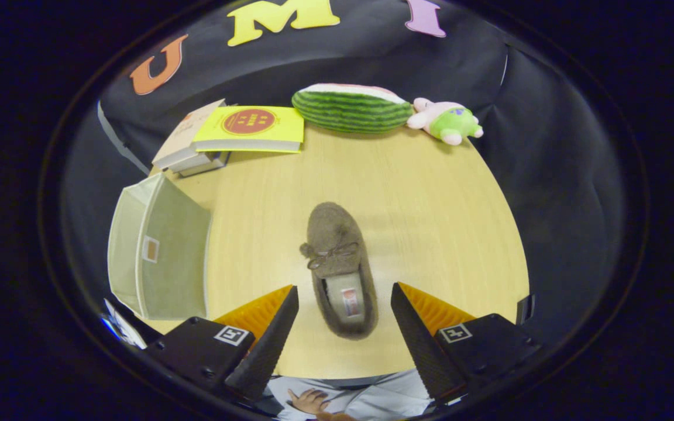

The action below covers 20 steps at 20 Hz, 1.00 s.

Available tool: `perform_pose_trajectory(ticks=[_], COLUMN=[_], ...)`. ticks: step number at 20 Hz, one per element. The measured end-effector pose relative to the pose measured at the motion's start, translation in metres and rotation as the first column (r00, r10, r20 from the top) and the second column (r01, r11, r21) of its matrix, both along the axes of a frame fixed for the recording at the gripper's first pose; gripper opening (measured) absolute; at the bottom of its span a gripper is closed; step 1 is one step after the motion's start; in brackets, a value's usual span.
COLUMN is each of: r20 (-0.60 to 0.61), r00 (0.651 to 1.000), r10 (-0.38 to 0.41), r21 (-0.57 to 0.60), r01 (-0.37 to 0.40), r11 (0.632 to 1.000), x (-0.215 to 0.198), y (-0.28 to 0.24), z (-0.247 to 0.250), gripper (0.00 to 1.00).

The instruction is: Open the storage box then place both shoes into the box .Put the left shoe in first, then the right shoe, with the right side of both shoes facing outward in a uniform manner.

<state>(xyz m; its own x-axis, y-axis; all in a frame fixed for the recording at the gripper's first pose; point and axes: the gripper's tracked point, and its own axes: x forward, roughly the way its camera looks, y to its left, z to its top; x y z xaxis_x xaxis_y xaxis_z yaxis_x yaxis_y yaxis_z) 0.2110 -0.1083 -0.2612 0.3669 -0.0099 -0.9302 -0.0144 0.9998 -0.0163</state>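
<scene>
Wooden table (430, 204) spread under the whole scene, reaching to the black cloth wall. Pale fabric storage box (158, 257) at the table's edge, off to the side of the fingers and well apart from the slipper; whether open or shut, and whether anything lies inside, impossible to tell from here. Striped watermelon cushion (351, 108) along the far edge, touching a small plush toy (445, 121). Stack of books (231, 133) at the far corner beyond the box, yellow cover on top. One brown furry slipper (340, 269) lying flat mid-table, toe pointing away, heel end sitting between the fingers. Left or right shoe hard to judge. Gripper (343, 316) spread wide, gripping nothing, with clear table on both sides of the heel. A person's hand (309, 401) resting on a lap below the table edge.

Probably midway: this slipper not yet picked up, not yet carried to the box and set with its right side outward. Other shoe perhaps already stowed.
</scene>
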Motion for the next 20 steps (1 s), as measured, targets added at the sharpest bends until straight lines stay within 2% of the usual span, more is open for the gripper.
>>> perform_pose_trajectory(ticks=[8,9,11,12,15,17,20], r20=[-0.128,-0.104,-0.066,-0.07,-0.09,-0.096,-0.119], r00=[0.991,0.995,0.998,0.998,0.995,0.993,0.987], r10=[0.027,0.004,-0.003,0.003,-0.036,-0.063,-0.108], r21=[-0.083,-0.127,-0.171,-0.141,-0.101,-0.109,-0.029], r01=[-0.038,-0.017,-0.008,-0.013,0.027,0.052,0.106], r11=[0.996,0.992,0.985,0.99,0.995,0.993,0.994], x=[0.013,0.02,0.037,0.04,0.029,0.023,0.008], y=[-0.025,-0.035,-0.043,-0.036,-0.027,-0.025,-0.009], z=[-0.084,-0.09,-0.096,-0.104,-0.105,-0.1,-0.085], gripper=[1.0,0.85,0.79,0.74,0.13,0.07,0.06])
